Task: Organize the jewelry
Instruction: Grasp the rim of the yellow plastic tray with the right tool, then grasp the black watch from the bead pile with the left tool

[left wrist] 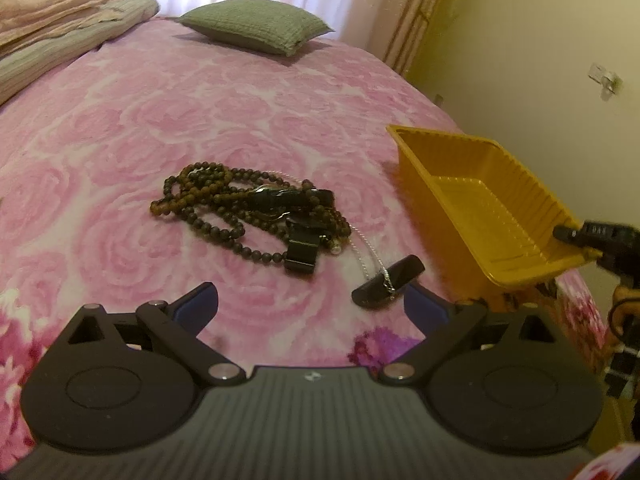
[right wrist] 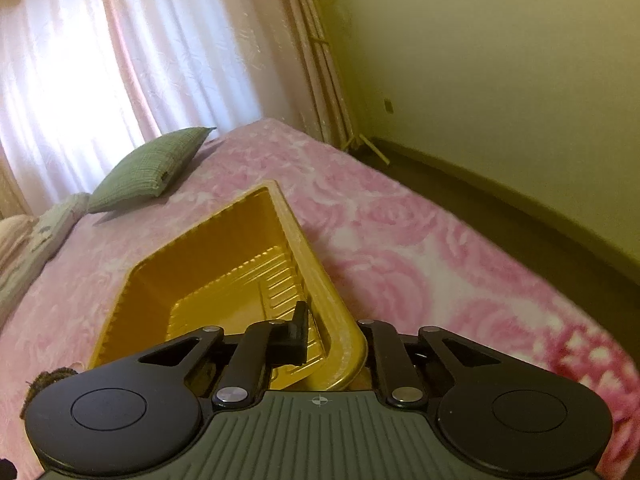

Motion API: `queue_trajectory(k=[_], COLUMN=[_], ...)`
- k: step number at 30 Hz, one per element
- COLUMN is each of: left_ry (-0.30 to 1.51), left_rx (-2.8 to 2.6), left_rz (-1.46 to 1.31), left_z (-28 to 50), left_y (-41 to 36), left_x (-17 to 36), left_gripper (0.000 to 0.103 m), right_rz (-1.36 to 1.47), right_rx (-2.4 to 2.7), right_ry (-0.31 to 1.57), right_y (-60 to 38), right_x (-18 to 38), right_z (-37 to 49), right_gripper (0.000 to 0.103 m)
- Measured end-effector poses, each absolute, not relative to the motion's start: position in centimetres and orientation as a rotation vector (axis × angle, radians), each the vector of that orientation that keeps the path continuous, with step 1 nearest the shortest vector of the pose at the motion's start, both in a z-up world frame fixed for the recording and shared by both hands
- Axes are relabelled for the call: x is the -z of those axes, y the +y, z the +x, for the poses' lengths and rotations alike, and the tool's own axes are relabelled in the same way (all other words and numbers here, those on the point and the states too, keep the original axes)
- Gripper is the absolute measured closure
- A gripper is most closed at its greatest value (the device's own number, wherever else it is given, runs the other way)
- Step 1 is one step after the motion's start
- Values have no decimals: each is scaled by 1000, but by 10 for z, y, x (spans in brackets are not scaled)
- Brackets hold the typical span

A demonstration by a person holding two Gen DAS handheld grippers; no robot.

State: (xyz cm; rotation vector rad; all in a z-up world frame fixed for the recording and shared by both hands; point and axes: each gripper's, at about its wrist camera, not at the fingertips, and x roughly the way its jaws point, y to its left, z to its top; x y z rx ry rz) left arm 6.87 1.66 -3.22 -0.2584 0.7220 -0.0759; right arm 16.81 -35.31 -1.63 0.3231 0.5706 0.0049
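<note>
A tangle of dark bead necklaces [left wrist: 224, 204] with black pendants lies on the pink bedspread [left wrist: 160, 128]. A thin silver chain [left wrist: 366, 256] runs from it to a black oblong pendant [left wrist: 386, 286] lying just in front of my left gripper [left wrist: 310, 306], which is open and empty. A yellow plastic tray [left wrist: 480, 200] stands tilted at the right, its near corner lifted. My right gripper [right wrist: 334, 334] is shut on the tray's near rim [right wrist: 340, 320]; its tip shows at the tray's corner in the left wrist view [left wrist: 576, 234]. The tray looks empty.
A green cushion [left wrist: 256, 24] and folded blankets [left wrist: 48, 32] lie at the far end of the bed. The bed's right edge drops to a dark floor [right wrist: 520, 216] beside a yellow wall [right wrist: 500, 80]. Curtains [right wrist: 100, 60] hang behind.
</note>
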Motion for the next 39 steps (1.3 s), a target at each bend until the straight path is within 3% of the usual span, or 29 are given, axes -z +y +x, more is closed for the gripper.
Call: queue_trajectory(k=[5, 24, 30, 39], left_ry=[714, 681, 663, 692], left_rx=[138, 166, 136, 152], left_rz=[-193, -101, -55, 23], left_z=[72, 95, 109, 133], left_y=[10, 15, 13, 1], left_x=[34, 44, 49, 62], left_gripper=[13, 23, 38, 71], right_rz=[229, -71, -56, -89], right_rx=[-16, -150, -144, -148], right_ry=[554, 501, 512, 501], right_y=[-339, -315, -314, -309], right_x=[-1, -20, -11, -11], right_z=[161, 141, 144, 148], right_gripper=[97, 98, 98, 98])
